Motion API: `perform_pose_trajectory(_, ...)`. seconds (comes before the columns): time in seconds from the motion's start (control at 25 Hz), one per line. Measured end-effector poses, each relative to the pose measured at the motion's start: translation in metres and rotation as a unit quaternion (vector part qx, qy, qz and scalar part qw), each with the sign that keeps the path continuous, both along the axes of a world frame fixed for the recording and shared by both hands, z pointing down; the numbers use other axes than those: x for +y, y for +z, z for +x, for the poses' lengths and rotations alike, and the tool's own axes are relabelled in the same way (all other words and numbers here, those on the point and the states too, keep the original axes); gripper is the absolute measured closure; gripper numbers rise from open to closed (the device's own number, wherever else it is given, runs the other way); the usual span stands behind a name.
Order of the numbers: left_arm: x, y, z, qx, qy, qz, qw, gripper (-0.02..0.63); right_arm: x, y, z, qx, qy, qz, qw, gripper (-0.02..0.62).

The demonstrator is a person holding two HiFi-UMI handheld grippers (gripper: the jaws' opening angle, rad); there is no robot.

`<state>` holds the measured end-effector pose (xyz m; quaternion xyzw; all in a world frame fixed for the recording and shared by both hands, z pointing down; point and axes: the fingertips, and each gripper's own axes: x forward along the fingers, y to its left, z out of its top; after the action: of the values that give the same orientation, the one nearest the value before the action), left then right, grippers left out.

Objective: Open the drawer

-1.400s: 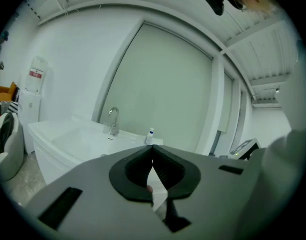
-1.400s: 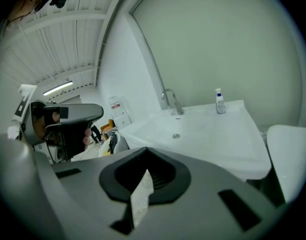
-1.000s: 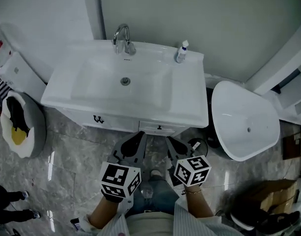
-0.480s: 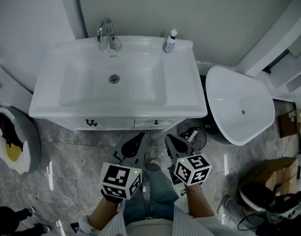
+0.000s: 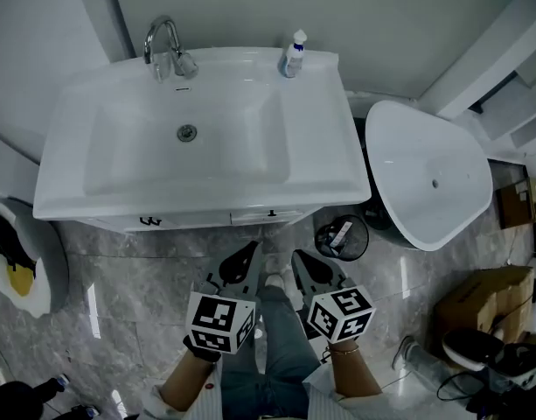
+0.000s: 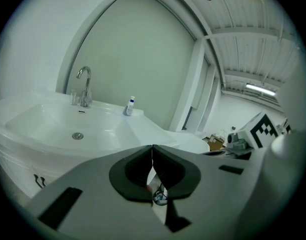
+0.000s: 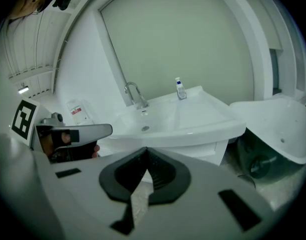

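Note:
The white vanity carries a sink, and its drawer fronts run under the front edge. A small dark knob marks the right drawer and a curled handle the left front. My left gripper is shut and empty, a short way in front of the drawer and apart from it. Beside it my right gripper is shut as well, with nothing held. In the left gripper view the left gripper's jaws meet below the sink. In the right gripper view the right gripper points at the vanity.
A faucet and a soap bottle stand at the sink's back. A white oval tub is at the right, with a black wastebasket between it and the vanity. A cardboard box lies on the marble floor.
Both grippers have sunk lower in front of the vanity and tipped downward. In the head view the vanity has slid up and the drawer fronts look thinner. Both stay shut.

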<state>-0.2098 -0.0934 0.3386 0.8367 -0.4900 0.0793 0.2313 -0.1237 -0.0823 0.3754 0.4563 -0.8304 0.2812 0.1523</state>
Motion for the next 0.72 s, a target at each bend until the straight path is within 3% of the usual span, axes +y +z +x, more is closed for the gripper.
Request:
perform_pose_trajectory(0.4, -0.011, 0.086, 0.033, -0.026, 0.042, -0.040, 0.9980, 0.589, -0.007, 0.048, 0.031, -0.011, 0.049, -0.010, 0.999, 0.586)
perform_pose_trajectory(0.72, -0.019, 0.144, 0.061, -0.051, 0.051, -0.060, 0.9956, 0.589, -0.008, 0.091, 0.052, -0.014, 0.057, -0.028, 0.998, 0.586)
